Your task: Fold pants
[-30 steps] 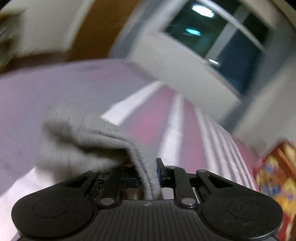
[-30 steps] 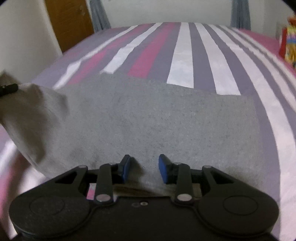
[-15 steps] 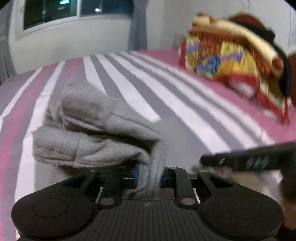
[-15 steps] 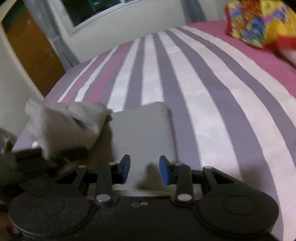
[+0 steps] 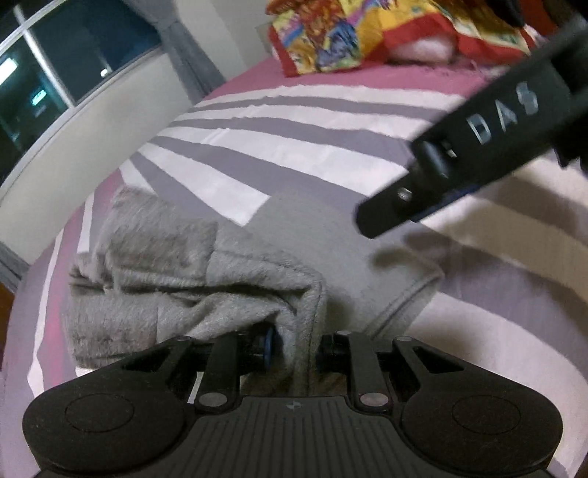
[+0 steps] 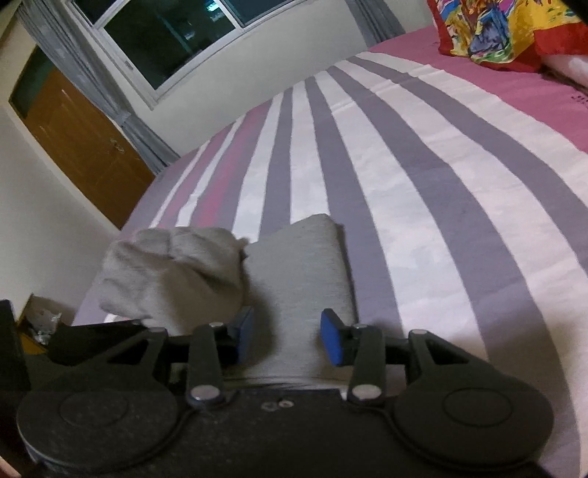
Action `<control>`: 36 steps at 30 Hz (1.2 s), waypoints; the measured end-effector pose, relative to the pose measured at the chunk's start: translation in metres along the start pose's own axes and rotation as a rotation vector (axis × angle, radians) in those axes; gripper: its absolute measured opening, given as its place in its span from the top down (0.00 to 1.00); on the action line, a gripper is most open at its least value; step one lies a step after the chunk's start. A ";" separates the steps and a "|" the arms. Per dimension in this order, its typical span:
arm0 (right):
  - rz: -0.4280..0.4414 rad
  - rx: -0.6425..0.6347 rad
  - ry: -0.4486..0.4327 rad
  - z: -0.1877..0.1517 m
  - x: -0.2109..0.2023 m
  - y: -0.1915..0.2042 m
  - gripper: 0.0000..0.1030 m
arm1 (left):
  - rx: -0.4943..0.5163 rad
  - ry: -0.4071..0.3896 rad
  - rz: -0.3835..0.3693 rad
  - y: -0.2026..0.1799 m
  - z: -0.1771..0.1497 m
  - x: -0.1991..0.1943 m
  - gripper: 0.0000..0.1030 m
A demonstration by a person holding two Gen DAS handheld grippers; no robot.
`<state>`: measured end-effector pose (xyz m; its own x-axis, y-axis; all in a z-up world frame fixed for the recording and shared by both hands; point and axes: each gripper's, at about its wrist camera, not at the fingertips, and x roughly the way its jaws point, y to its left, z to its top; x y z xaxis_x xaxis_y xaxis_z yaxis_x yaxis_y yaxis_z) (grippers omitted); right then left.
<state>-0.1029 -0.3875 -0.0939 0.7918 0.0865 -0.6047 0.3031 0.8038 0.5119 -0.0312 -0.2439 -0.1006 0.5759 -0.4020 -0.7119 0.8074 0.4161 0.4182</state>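
Grey pants (image 5: 323, 235) lie on the striped bed, partly flat. A bunched end of them (image 5: 165, 279) is lifted and hangs from my left gripper (image 5: 294, 349), which is shut on a thick fold of the fabric. In the right wrist view the bunch (image 6: 172, 272) sits left of the flat folded strip (image 6: 305, 264). My right gripper (image 6: 288, 334) hovers over the near end of that strip with its jaws opening; the blue pads (image 6: 332, 338) stand apart from the cloth. The right gripper (image 5: 404, 206) also crosses the upper right of the left wrist view.
The striped bedspread (image 6: 422, 191) stretches far and right. A colourful quilt (image 6: 488, 33) lies at the far right corner. The bed's left edge drops toward a wall, a wooden door (image 6: 81, 143) and a box of clutter (image 6: 40, 316). A dark window (image 6: 176, 40) is behind.
My left gripper has rolled and carried the bunched pants end across the bed toward the right gripper. The right gripper's jaws have widened, and it has swung to look along the bed.
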 end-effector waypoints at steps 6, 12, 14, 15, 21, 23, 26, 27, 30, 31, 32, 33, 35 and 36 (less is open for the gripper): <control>0.002 0.000 -0.012 0.000 -0.002 0.001 0.43 | 0.059 -0.004 0.016 -0.011 -0.010 -0.017 0.80; 0.049 -0.001 -0.019 0.001 -0.001 0.006 0.35 | 0.217 -0.033 0.032 -0.040 -0.009 -0.027 0.80; 0.066 -0.024 -0.016 0.005 -0.002 0.008 0.34 | 0.198 -0.053 0.005 -0.038 -0.008 -0.035 0.80; 0.070 -0.031 -0.009 0.006 -0.001 0.009 0.34 | 0.186 -0.065 -0.011 -0.036 -0.008 -0.039 0.80; 0.080 -0.011 0.040 0.011 0.015 0.015 0.16 | 0.081 -0.122 -0.071 -0.019 -0.008 -0.064 0.81; 0.077 0.020 0.054 0.010 0.021 0.013 0.20 | -0.026 -0.113 -0.072 0.002 -0.011 -0.067 0.81; 0.060 0.073 0.061 0.009 0.028 0.010 0.31 | -0.200 -0.089 -0.071 0.034 -0.024 -0.076 0.80; 0.061 0.104 0.051 0.010 0.029 0.008 0.32 | -0.264 -0.076 -0.074 0.044 -0.029 -0.078 0.80; 0.043 0.191 0.037 0.013 0.036 0.001 0.52 | -0.511 -0.012 -0.085 0.083 -0.054 -0.073 0.80; 0.022 0.211 0.041 0.013 0.039 0.000 0.67 | -0.584 0.009 -0.085 0.091 -0.062 -0.065 0.80; 0.011 0.225 0.046 0.013 0.041 -0.002 0.73 | -0.677 0.031 -0.087 0.102 -0.074 -0.060 0.80; 0.016 0.247 0.059 0.011 0.043 -0.004 0.74 | -0.743 0.044 -0.084 0.110 -0.082 -0.057 0.80; 0.020 0.258 0.065 0.009 0.041 -0.003 0.77 | -0.829 0.062 -0.082 0.122 -0.096 -0.051 0.80; 0.049 0.269 0.066 0.008 0.037 -0.003 0.79 | -0.856 0.060 -0.089 0.126 -0.103 -0.049 0.80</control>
<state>-0.0703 -0.3912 -0.1126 0.7751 0.1665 -0.6095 0.4023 0.6138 0.6793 0.0291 -0.0875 -0.0711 0.4876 -0.4287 -0.7606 0.4607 0.8663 -0.1930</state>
